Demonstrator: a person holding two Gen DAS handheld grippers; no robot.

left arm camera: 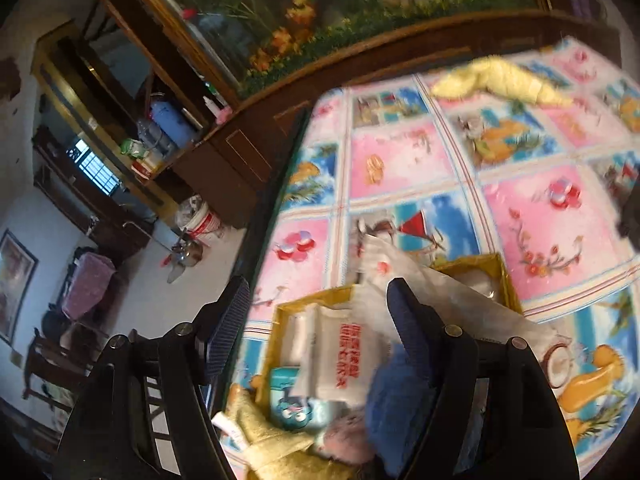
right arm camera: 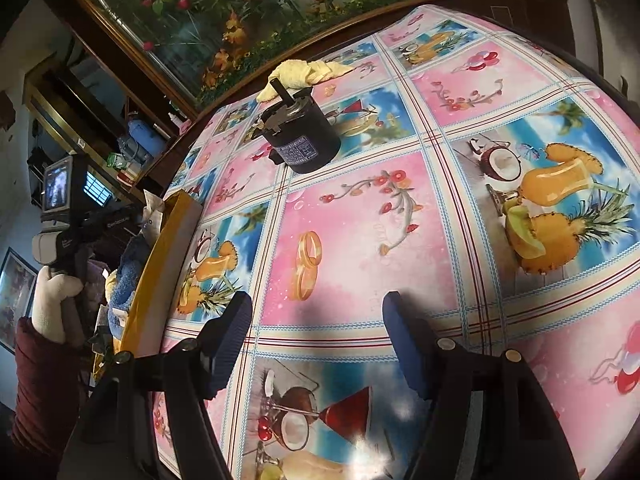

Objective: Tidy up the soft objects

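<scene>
Crumpled pale-yellow terry cloth (right arm camera: 304,74) on far tabletop (right arm camera: 360,240): likely light, limp; pinch a raised fold. Left gripper (left arm camera: 316,320), right gripper (right arm camera: 316,328): fingers spread, empty.

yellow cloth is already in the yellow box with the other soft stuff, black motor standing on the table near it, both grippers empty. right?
Not quite. A yellow cloth lies loose on the tablecloth at the far edge, outside the yellow box, as the right wrist view shows. The black motor does stand near it, and the left gripper and right gripper are empty.
</scene>
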